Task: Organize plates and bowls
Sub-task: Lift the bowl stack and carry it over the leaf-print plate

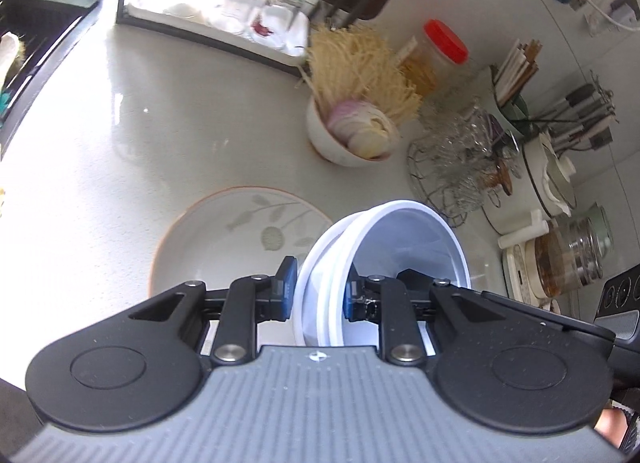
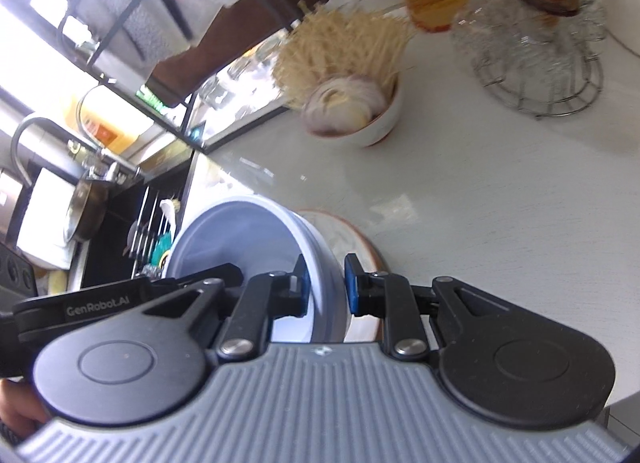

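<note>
Bowls [image 1: 384, 259] of white plastic, nested and tipped on edge, sit between the blue pads of the left gripper [image 1: 318, 291], which is clamped on their rim — one pad outside the wall, one inside. Just beyond and to the left of that gripper a leaf-patterned plate [image 1: 236, 231] lies flat on the pale counter [image 1: 160, 123]. Farther ahead stands a small bowl [image 1: 340, 143] of sliced onion with dry noodles sticking up, and to the right of it a wire rack [image 1: 448, 167] of glassware. In the right wrist view the right gripper [image 2: 326, 287] grips a bluish-white bowl [image 2: 248, 235] by its wall, pads on either side, tilted so its opening faces left. The plate's rim [image 2: 360, 239] peeks out just past this bowl; whether they touch is unclear.
</note>
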The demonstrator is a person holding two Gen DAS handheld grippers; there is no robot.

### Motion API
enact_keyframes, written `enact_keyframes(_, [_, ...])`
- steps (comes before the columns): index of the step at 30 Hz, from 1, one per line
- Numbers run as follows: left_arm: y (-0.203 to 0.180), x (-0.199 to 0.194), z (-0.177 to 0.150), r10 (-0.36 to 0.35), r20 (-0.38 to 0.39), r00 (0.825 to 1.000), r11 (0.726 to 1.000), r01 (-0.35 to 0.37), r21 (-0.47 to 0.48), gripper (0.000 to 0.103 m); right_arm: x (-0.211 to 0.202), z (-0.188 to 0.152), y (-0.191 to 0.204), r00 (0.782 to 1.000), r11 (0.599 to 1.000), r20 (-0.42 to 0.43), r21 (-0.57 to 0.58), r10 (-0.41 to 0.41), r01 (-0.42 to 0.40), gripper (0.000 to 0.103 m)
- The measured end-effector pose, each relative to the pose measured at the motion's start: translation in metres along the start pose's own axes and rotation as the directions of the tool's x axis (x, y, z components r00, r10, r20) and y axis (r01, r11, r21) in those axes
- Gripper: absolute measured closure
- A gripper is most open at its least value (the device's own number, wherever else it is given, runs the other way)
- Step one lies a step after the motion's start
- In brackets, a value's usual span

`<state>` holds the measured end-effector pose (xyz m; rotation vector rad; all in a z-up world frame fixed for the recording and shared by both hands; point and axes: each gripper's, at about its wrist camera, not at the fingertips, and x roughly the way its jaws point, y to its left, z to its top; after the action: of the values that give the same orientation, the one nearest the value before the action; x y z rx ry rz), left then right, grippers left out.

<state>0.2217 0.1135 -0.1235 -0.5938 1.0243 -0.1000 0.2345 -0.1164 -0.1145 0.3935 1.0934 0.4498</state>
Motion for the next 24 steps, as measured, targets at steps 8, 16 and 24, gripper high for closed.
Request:
enact_keyframes(8, [0.032,0.005,-0.003,0.084,-0.005,0.996,0.993,-0.084,-0.081,0.078,0.04,-0.005,0.018,0.995,0.998,-0.097,-0.065,-0.003,-0.003,0.082])
enact_keyframes(16, [0.042,0.013,-0.011,0.1,-0.016,0.995,0.991,-0.101,-0.092,0.078,0.057,-0.015,0.018,0.989,0.996,-0.148,-0.086,-0.02,0.007,0.081])
enact_keyframes(24, [0.044,0.026,-0.011,0.126,-0.029,0.992,0.989,-0.128,-0.073,0.077,0.065,-0.016,0.018,0.989,0.994,-0.143,-0.109,-0.043,0.027,0.081])
